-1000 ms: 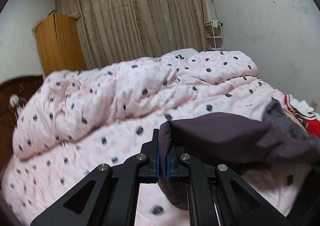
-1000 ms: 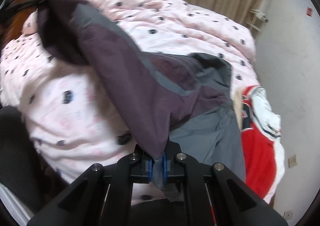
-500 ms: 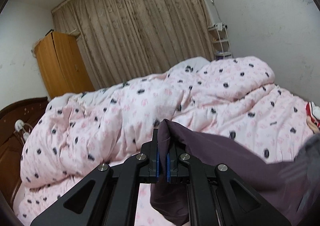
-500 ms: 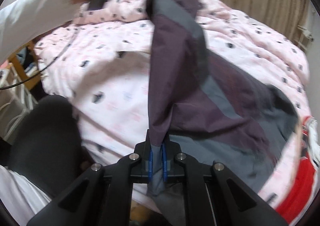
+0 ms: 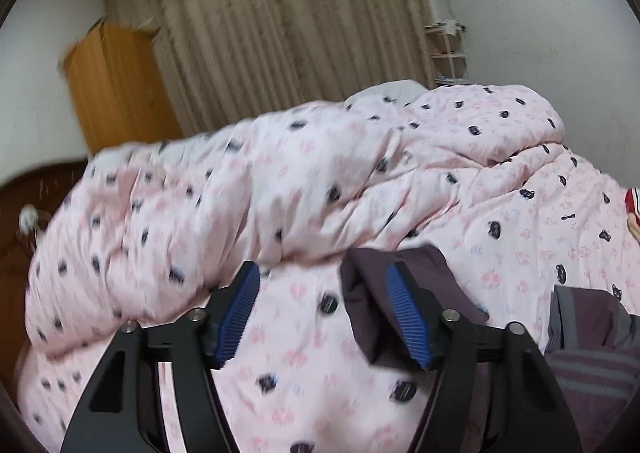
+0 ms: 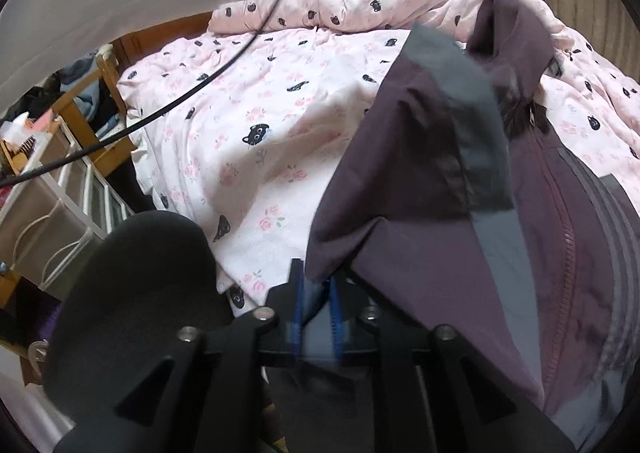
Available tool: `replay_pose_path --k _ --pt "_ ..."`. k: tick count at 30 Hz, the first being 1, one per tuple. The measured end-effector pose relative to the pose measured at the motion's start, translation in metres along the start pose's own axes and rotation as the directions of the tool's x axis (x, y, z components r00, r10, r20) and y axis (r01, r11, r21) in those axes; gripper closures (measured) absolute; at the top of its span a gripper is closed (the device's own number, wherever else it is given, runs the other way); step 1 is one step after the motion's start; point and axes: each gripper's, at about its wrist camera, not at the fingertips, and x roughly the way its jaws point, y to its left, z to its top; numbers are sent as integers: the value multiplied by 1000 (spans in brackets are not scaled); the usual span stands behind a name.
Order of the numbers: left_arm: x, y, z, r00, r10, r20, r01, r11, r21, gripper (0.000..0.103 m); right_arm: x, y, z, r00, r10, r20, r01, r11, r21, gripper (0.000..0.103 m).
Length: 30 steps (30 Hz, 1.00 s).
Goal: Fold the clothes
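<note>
In the lower middle of the left wrist frame, my left claw (image 5: 326, 307) stands wide apart, its blue pads (image 5: 238, 311) well separated, with nothing pinched between them. A fold of the purple jacket (image 5: 368, 317) drapes against the inner face of the right-hand finger there, touching it but not gripped. In the bottom centre of the right wrist frame, my right claw (image 6: 316, 311) is closed down on a grey-and-purple hem of that same jacket (image 6: 460, 213), which fans out across the right half of the frame, zip and stripes showing, lying on the pink cat-print quilt (image 6: 260, 125).

The risks, as I judge them: the cloth resting on my open left finger could snag on the ribbed pad and drag when I pull away, undoing whatever lay I have given that corner. The quilt beneath is soft and heaped, especially in the upper middle of the left frame, so the jacket may slide or wrinkle instead of lying flat. My right claw bites only a narrow edge; a sharp tug could slip it free. The black cable (image 6: 192, 97) crossing the upper left of the right frame might catch the sleeve.
</note>
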Motion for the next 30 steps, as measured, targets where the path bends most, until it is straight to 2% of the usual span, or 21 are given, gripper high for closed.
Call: replay_pose_path --k 3,7,9,10,11,13,16,18,20,22,24,25,26,27,29,30 --pt "-10 18 -22 998 -52 -43 50 998 -44 39 9 8 1 1000 20 -6 -20 1000 -15 79" --pt "-33 20 -59 985 -134 -112 127 990 -65 37 3 19 2 998 58 5 -57 997 -50 76" --pt "-42 16 -79 973 -178 -144 166 982 -94 34 -7 24 2 997 73 24 -71 995 -71 53" --pt "-47 13 -90 965 -210 -158 192 974 -121 34 -13 27 1 996 80 34 -77 994 -82 47" --pt "-52 10 -101 955 -241 -171 217 965 -149 34 -21 26 0 996 76 45 -72 993 -88 42" --pt "-61 4 -119 936 -304 -178 264 940 -217 34 -39 25 -2 995 69 67 -62 993 -101 42" --pt "-71 -9 -133 912 -374 -169 312 899 -306 34 -71 9 -6 994 29 103 -19 996 -92 42" --pt "-72 -21 -136 911 -375 -173 310 897 -314 34 -92 -7 -8 992 -10 128 20 997 -73 42" --pt "-67 -32 -139 910 -373 -183 303 897 -322 34 -113 -37 -6 985 -85 148 91 995 -38 42" --pt "-59 -40 -144 899 -386 -206 304 891 -338 34 -128 -70 -4 975 -161 156 161 987 9 42" --pt "-52 -51 -147 897 -374 -236 290 900 -326 35 -138 -108 0 960 -236 151 229 971 66 42" --pt "-48 -56 -148 896 -367 -249 282 905 -320 37 -138 -131 3 954 -266 137 254 962 100 42" --pt "-46 -60 -150 896 -360 -258 274 908 -316 50 -138 -154 7 948 -295 122 279 951 135 42" --pt "-44 -61 -153 895 -358 -265 269 909 -320 69 -137 -176 10 941 -322 106 303 938 167 42" --pt "-42 -63 -159 893 -354 -279 259 909 -326 86 -126 -216 16 937 -343 67 321 920 224 42" --pt "-41 -64 -161 892 -352 -284 253 909 -332 88 -119 -232 19 936 -349 49 327 913 245 41"
